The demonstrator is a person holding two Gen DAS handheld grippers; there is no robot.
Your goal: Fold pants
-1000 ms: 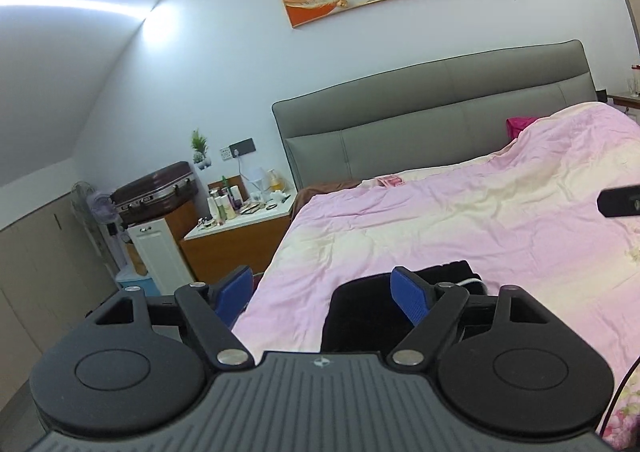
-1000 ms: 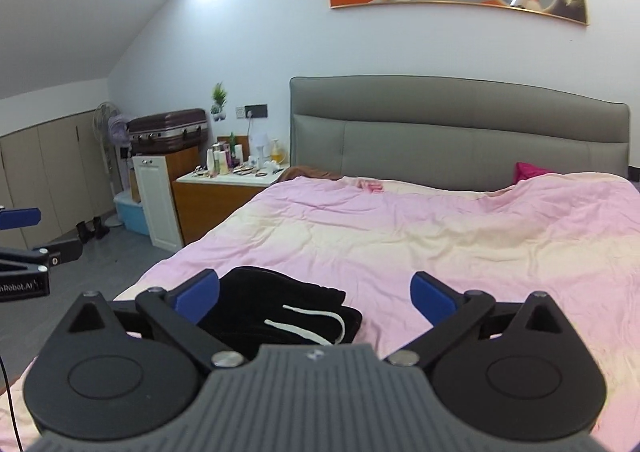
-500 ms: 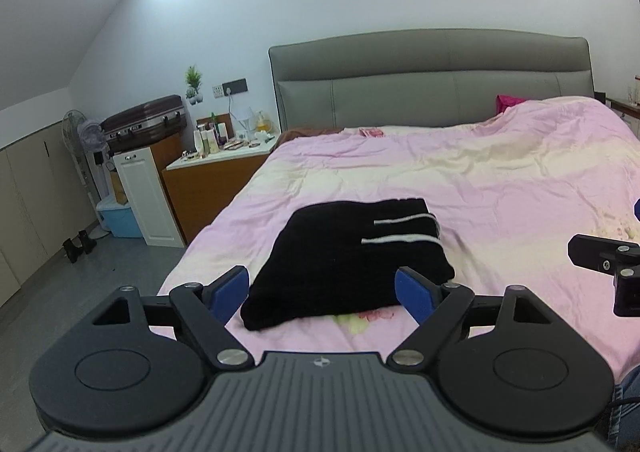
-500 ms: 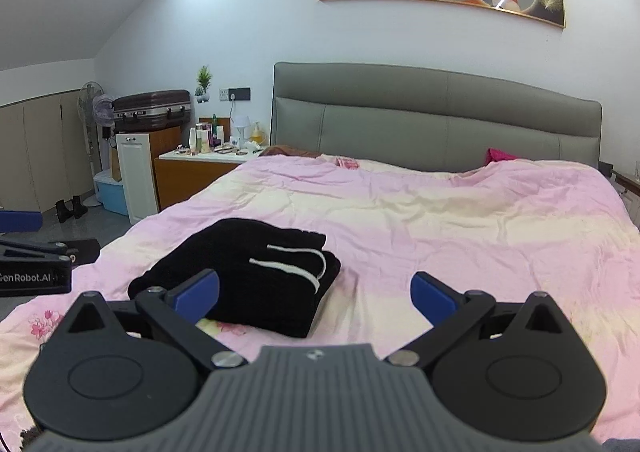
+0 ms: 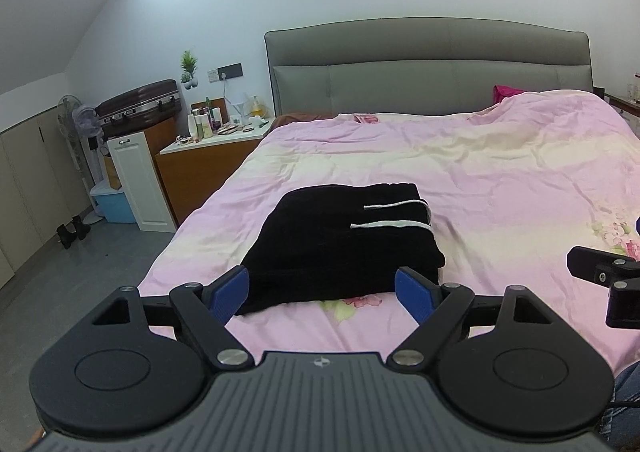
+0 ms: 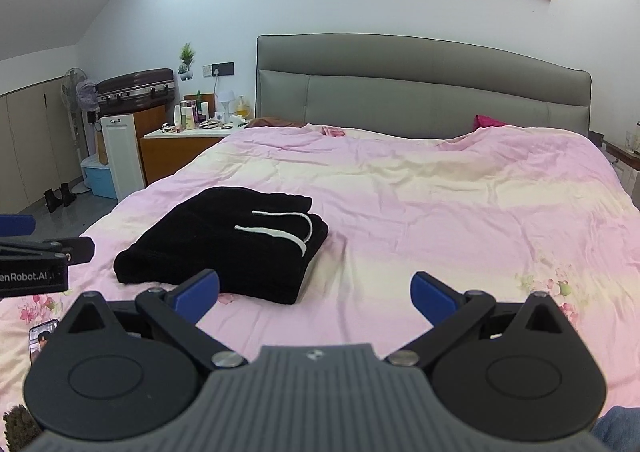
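Note:
Black pants lie folded into a compact bundle on the pink bedspread, white drawstrings on top. In the left wrist view my left gripper hovers just in front of the bundle's near edge, open wide, nothing between its blue pads. The right wrist view shows the same pants at the left, with my right gripper open and empty over bare bedspread to their right. Each gripper's black tip shows at the edge of the other's view.
A grey headboard closes off the far end of the bed. Left of the bed stand a wooden nightstand crowded with bottles, a white cabinet, a suitcase and a fan. A phone lies on the bedspread at the lower left.
Both views have tipped downward and pulled back, so the folded pants now show whole in front of the fingers. The left view has rolled level. Both grippers stay open and empty.

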